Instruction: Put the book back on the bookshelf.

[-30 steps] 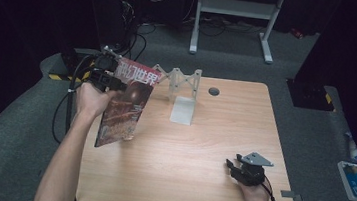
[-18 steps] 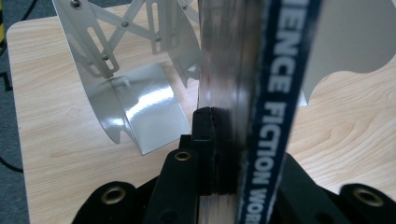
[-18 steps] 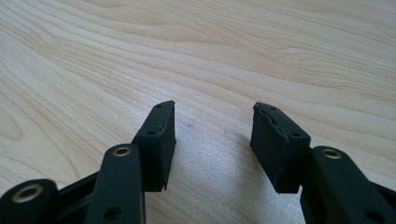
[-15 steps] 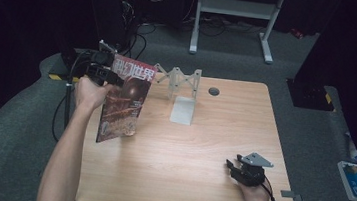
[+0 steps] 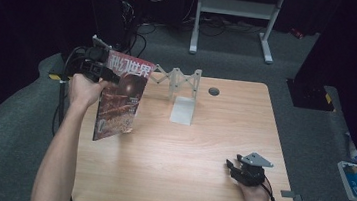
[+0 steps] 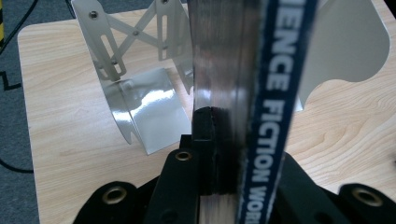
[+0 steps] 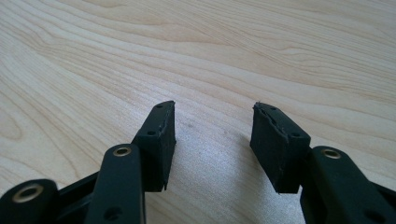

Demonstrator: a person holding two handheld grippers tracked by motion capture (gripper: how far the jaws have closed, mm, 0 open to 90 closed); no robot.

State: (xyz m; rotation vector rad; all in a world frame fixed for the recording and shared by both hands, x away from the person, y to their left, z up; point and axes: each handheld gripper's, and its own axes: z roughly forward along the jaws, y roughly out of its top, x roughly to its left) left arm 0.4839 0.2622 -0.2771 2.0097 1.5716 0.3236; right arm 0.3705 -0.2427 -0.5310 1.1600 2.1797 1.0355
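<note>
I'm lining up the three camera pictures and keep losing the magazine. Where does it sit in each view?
High view: the magazine is held upright over the table's left edge by the left gripper.
Left gripper view: edge-on, centre, its blue spine clamped between the jaws.
Right gripper view: not in it; bare table beyond the open right gripper.
Shared landmark: the metal folding stand, behind the magazine.

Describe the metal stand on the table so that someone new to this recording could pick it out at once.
Start from the wooden table and look to the middle of its far edge. There stands the metal stand, upright plates joined by a criss-cross lattice, with a flat foot toward the person. It is the bare silvery piece, just right of the magazine held up by the left gripper.
</note>
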